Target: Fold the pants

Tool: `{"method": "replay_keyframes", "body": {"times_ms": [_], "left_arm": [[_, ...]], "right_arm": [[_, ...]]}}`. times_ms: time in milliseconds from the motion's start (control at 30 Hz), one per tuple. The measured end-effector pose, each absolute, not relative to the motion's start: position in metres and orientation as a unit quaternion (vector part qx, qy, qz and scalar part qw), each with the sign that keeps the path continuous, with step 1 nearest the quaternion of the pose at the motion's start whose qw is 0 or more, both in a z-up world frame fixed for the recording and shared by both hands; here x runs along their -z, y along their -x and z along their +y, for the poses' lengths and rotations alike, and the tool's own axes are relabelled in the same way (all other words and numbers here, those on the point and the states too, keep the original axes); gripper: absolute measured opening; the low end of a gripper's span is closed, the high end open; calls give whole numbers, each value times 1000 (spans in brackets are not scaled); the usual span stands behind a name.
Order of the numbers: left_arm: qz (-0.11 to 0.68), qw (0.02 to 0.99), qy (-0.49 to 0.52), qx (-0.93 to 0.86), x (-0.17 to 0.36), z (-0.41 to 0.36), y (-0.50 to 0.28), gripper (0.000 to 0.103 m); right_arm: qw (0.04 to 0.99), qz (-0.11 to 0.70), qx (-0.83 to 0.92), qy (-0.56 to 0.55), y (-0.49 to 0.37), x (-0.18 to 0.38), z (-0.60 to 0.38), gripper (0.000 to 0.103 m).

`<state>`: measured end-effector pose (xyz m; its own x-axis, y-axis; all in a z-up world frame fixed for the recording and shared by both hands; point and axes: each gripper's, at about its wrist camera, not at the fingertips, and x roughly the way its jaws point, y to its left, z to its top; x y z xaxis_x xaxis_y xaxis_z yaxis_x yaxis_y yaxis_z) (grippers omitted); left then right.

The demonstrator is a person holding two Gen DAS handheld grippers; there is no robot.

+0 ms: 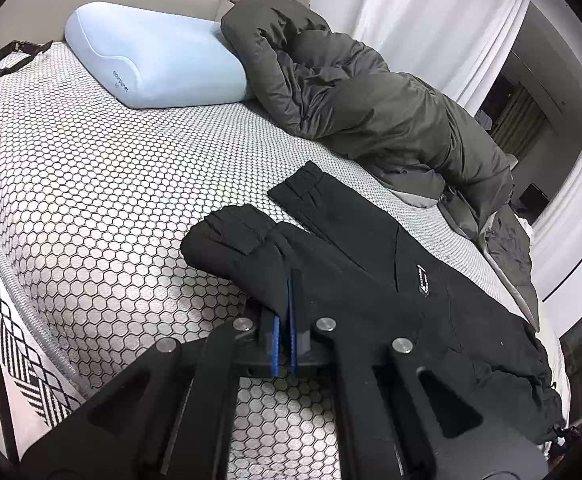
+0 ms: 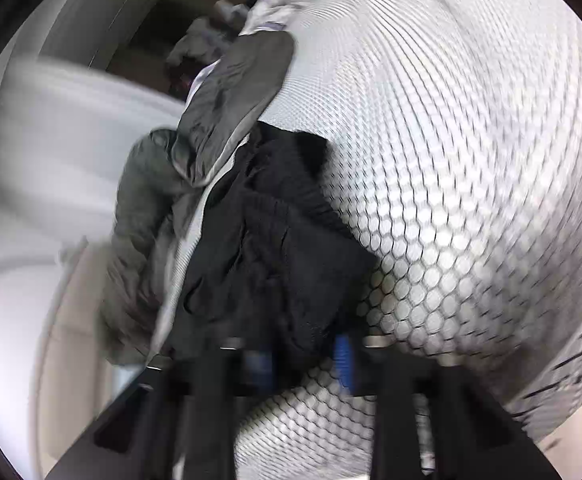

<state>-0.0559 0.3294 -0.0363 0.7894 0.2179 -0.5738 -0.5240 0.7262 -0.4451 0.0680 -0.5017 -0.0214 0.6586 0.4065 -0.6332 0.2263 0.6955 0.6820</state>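
Note:
The black pants lie on the honeycomb-patterned mattress, both leg cuffs pointing toward the pillow. My left gripper is shut on the near leg just behind its cuff, and the blue pads pinch a raised fold of cloth. The right wrist view is blurred. There the pants bunch up in front of my right gripper. Its blue pads stand a little apart, with a thick wad of black cloth filling the gap between them.
A light blue pillow lies at the head of the bed. A dark grey duvet is heaped along the far side, close to the pants, and shows again as duvet beyond them. White curtains hang behind.

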Motion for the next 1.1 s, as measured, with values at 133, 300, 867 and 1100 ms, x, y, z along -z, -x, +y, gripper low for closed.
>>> {"method": "replay_keyframes", "body": {"times_ms": [133,300,867,1100], "left_arm": [[273,889,301,-212,47,329,57,1],[301,876,305,-221,64,327,69,3],[261,948,164,-85,-28,173,51,102],[310,944,108,35,7,54,-16,102]], "right_arm": [[859,431,-37,-274,-56,8,-487,17],[853,444,-35,-272,-48,22,-490,37],[918,377,-111,44,-59,-43,-311,91],[897,399,-181,66,-59,-8,-235,95]]}}
